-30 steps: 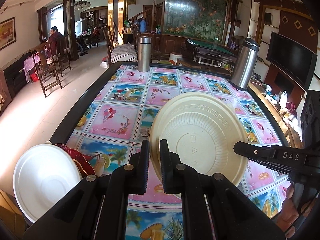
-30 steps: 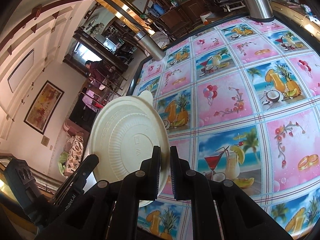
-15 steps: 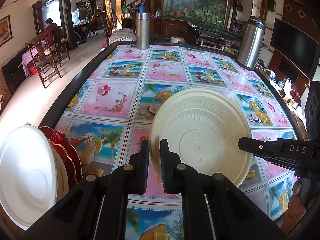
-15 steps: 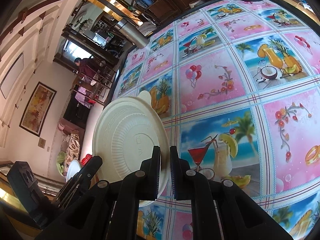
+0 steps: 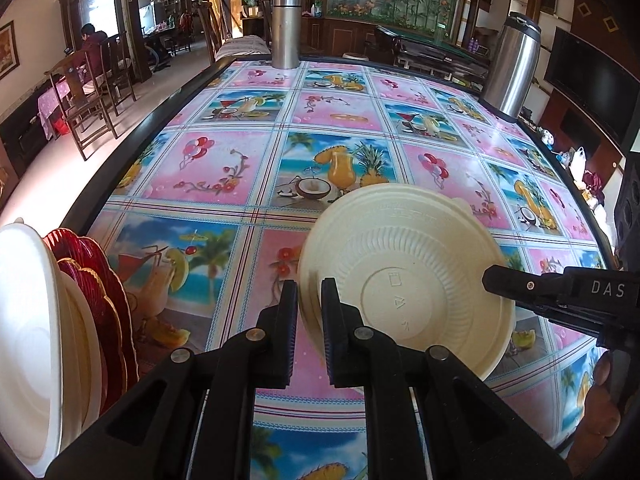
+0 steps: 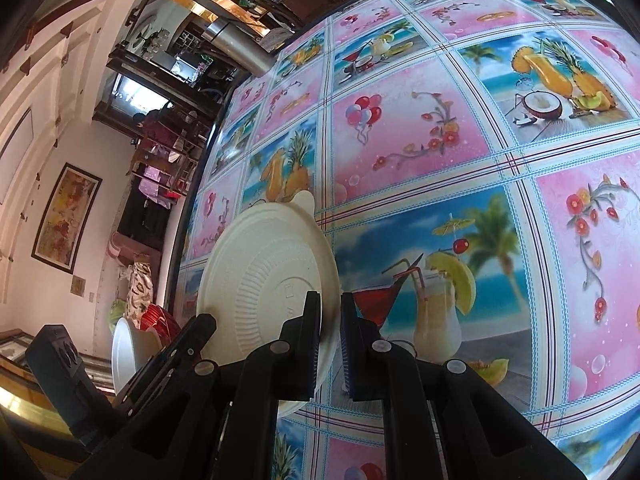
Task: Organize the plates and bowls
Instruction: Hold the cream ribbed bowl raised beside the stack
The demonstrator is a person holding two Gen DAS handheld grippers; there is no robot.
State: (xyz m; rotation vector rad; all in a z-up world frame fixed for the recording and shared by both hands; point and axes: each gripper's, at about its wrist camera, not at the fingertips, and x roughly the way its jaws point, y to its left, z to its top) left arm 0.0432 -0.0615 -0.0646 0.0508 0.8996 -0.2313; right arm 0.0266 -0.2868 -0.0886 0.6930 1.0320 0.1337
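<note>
A cream disposable bowl (image 5: 404, 280) hangs tilted over the table, its ribbed underside facing both cameras. My left gripper (image 5: 308, 304) is shut on its left rim. My right gripper (image 6: 330, 320) is shut on the opposite rim of the same bowl (image 6: 272, 280); the right gripper's tip (image 5: 492, 276) also shows in the left wrist view. At the table's near left corner stand upright white plates (image 5: 24, 340) with red gold-edged plates (image 5: 96, 280) behind them. The right wrist view shows the same white plates (image 6: 124, 344) and red plates (image 6: 158, 318).
The table (image 5: 224, 168) wears a glossy cloth of pink and blue picture squares inside a dark rim. A steel flask (image 5: 286, 32) stands at its far edge and a second steel flask (image 5: 514, 64) at the far right. Wooden chairs (image 5: 88, 96) and a seated person (image 5: 94, 46) are far left.
Both grippers have come down toward the table with the bowl between them. The upright plates at the left now loom larger and nearer in the left wrist view.
</note>
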